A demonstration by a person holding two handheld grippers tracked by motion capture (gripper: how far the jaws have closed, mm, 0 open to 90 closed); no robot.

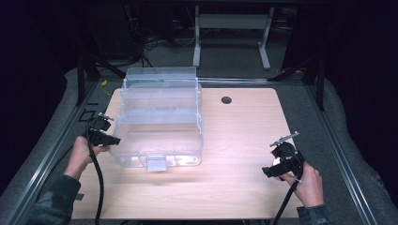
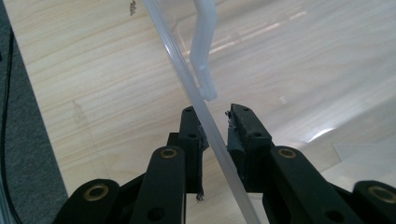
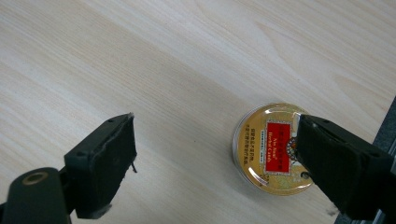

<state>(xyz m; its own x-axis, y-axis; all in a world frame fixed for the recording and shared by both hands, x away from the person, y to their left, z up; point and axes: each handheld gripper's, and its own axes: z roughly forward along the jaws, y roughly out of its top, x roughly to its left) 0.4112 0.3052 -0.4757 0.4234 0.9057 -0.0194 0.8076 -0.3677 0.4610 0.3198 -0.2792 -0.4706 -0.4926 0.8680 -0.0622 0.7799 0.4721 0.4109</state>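
A clear plastic bin (image 1: 159, 140) stands on the left half of the wooden table (image 1: 234, 187), its lid (image 1: 159, 75) tipped up at the back. My left gripper (image 1: 101, 133) is at the bin's left side. In the left gripper view its jaws (image 2: 213, 111) are shut on the bin's thin clear rim (image 2: 177, 60), which runs between the pads. My right gripper (image 1: 281, 161) hovers near the table's right front with its jaws (image 3: 215, 123) wide open. A round gold tin (image 3: 266, 149) with a red label lies on the wood, partly under the right-hand jaw.
A cable hole (image 1: 226, 100) sits in the table behind the bin's right corner. A latch tab (image 1: 157, 163) sticks out of the bin's front wall. A white stand (image 1: 232, 28) is on the floor beyond the table. Bare wood lies between bin and right gripper.
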